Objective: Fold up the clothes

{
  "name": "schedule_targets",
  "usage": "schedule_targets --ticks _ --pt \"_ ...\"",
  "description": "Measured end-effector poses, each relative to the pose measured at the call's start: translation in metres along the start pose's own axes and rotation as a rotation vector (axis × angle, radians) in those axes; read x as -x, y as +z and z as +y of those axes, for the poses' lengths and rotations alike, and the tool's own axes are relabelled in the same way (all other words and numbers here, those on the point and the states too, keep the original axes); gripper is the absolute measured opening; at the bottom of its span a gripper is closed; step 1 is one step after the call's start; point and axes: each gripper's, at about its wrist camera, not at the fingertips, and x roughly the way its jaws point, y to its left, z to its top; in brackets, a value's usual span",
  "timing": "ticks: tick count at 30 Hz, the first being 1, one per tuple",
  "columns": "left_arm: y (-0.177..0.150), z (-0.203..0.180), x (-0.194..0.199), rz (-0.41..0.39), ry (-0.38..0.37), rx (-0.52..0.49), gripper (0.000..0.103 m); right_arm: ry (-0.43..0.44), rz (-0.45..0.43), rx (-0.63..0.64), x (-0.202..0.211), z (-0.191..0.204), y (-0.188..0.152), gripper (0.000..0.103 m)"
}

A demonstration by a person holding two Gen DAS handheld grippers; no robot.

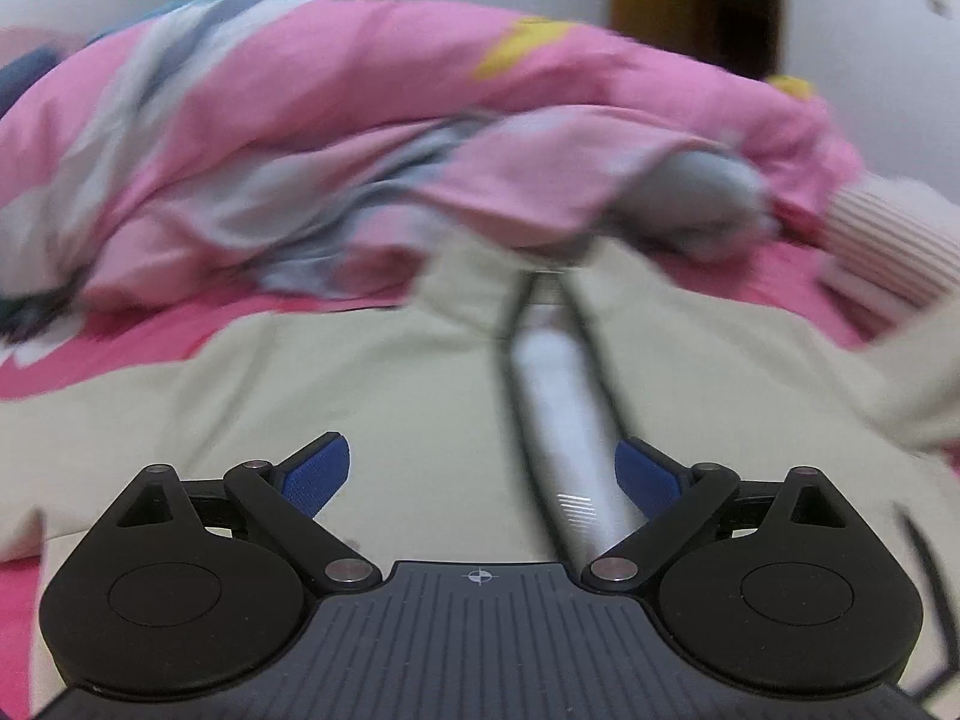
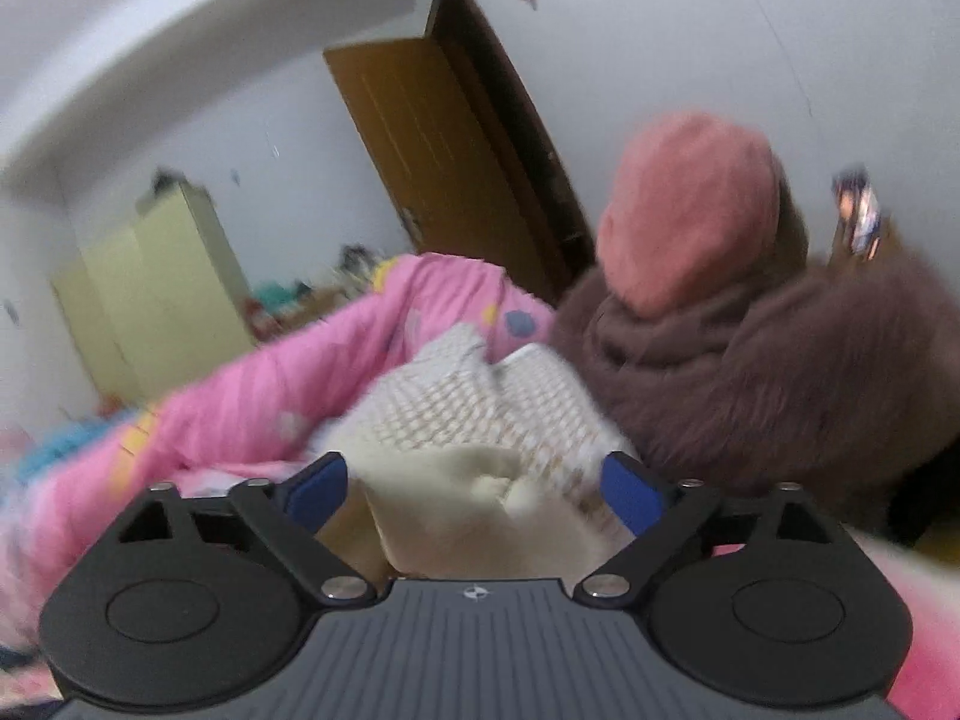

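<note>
Both tools (image 1: 483, 471) (image 2: 474, 483) open over cream jacket (image 1: 360, 396); pink quilt (image 1: 300, 120) bunched beyond.

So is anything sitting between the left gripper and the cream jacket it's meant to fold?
Nothing visible. The left gripper hangs open directly over the cream jacket, its open zipper running up between the pads. The pink quilt is bunched beyond the collar, covering only the jacket's far edge.

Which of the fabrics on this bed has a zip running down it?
The cream jacket, spread flat right before the left gripper. Its open zip shows a white lining; the pink patterned quilt bunched behind has none.
</note>
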Motion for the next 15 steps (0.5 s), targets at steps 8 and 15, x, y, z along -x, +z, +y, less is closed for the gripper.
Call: schedule_targets --ticks 8,15 --pt "-0.024 -0.063 -0.012 0.094 -0.061 -0.109 0.096 -0.081 -0.013 0.026 0.009 -0.028 -0.047 0.095" --pt "-0.032 -0.069 -0.014 0.129 -0.016 -0.121 0.097 -0.156 0.033 0.257 0.016 -0.019 -0.09 0.095"
